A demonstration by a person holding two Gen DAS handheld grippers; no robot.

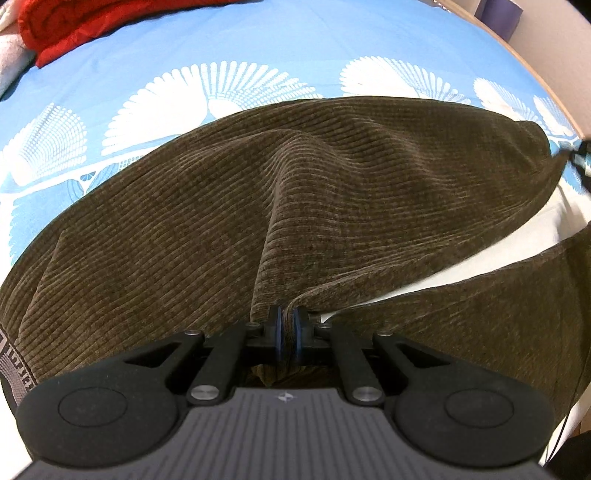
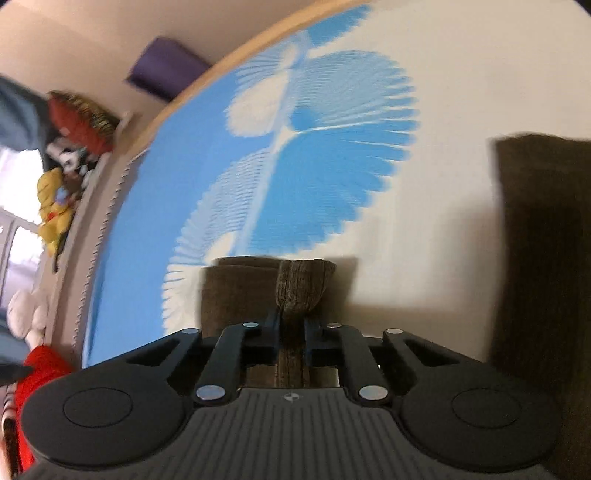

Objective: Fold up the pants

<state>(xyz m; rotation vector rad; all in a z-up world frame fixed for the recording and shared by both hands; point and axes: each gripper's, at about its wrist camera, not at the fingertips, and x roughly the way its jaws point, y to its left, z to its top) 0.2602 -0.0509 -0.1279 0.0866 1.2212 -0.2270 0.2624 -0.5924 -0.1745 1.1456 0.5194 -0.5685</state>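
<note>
Brown ribbed pants on blue-and-white bedding

Bedspread beyond the tongs: sky blue with white fan motifs; red cloth far left.

We note a blue bedsheet with white fan-shaped prints filling the upper half of the left wrist view. A folded red fabric lies at its upper left. A purple rectangular object sits at the upper right, beyond the light wooden bed edge. In the right wrist view, we see yellow and red stuffed toys along the left edge, blurred.
</note>
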